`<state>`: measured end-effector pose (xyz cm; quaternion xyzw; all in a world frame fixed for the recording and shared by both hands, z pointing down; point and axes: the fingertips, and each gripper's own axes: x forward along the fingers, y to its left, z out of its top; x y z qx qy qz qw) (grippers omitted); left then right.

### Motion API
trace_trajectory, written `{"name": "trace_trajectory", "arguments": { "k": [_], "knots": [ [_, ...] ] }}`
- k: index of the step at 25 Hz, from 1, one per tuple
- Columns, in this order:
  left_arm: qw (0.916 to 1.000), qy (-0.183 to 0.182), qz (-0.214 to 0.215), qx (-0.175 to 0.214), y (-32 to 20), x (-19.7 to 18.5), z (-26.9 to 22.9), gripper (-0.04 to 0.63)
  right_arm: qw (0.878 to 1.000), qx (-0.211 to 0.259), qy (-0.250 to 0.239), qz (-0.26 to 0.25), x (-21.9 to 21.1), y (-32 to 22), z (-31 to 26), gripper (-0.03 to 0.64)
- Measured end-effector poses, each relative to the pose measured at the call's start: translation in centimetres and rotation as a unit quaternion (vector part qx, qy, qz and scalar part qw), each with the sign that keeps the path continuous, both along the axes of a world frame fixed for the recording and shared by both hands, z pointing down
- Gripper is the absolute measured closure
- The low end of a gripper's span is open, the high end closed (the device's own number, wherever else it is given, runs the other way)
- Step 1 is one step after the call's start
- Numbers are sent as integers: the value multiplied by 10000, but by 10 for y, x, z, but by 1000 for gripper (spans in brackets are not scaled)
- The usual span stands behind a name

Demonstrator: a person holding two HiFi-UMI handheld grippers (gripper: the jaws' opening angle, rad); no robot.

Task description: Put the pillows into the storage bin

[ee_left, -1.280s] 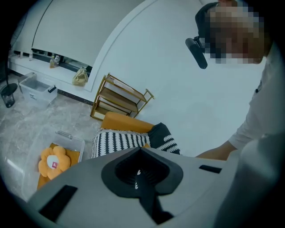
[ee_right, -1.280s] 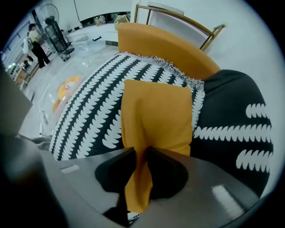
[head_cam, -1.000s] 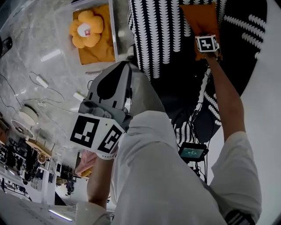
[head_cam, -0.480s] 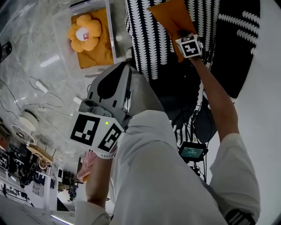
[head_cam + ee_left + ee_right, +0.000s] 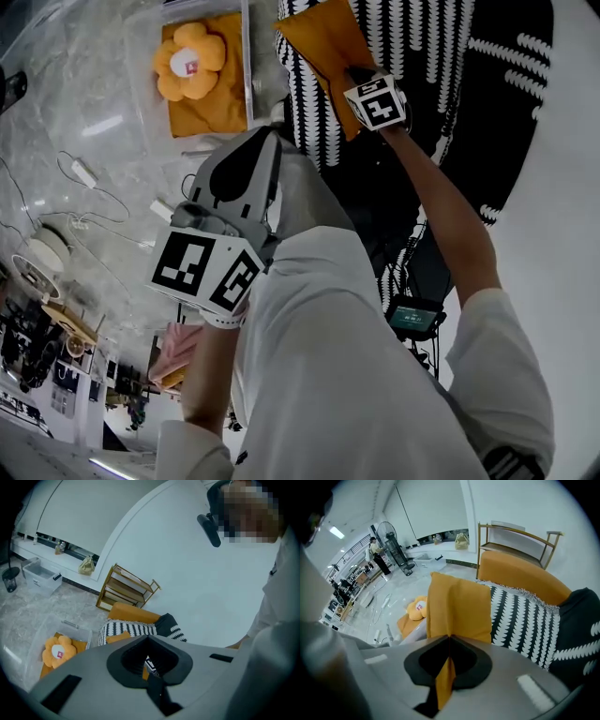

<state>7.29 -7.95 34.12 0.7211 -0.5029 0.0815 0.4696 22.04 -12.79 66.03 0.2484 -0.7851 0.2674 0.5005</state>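
Right tongs (image 5: 449, 640) clamped on orange pillow (image 5: 459, 606), held above striped throw (image 5: 520, 620); left tongs (image 5: 149, 638) closed, empty (flower pillow (image 5: 190, 61) sits in bin (image 5: 247, 56)).

Upper left of the head view, the clear plastic storage bin (image 5: 247, 66) is open on top, its floor covered by a flat orange cushion (image 5: 214, 112) and a yellow flower-shaped plush pillow (image 5: 190, 61). Its right wall stands between that opening and the square orange pillow (image 5: 319, 37) pinched in the right gripper (image 5: 449, 638); the left gripper (image 5: 272, 136) sits near the bin's lower right corner
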Motion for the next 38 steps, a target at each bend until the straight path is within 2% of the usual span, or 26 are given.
{"name": "trace_trajectory", "arguments": {
  "k": [9, 24, 32, 38],
  "knots": [
    [9988, 35, -486, 55, 40, -47, -2, 588, 9989, 11, -107, -459, -68, 31, -4, 597],
    [9896, 38, -1435, 126, 127, -153, -6, 588, 9946, -72, -180, -1016, -189, 92, -11, 597],
    [9806, 81, -1956, 58, 172, -207, 4, 588, 9920, -365, -64, -1206, -253, 133, 11, 596],
    [9688, 276, -2462, -91, 203, -242, 20, 588, 9844, -692, 339, -1581, -282, 161, 37, 595]
  ]
}}
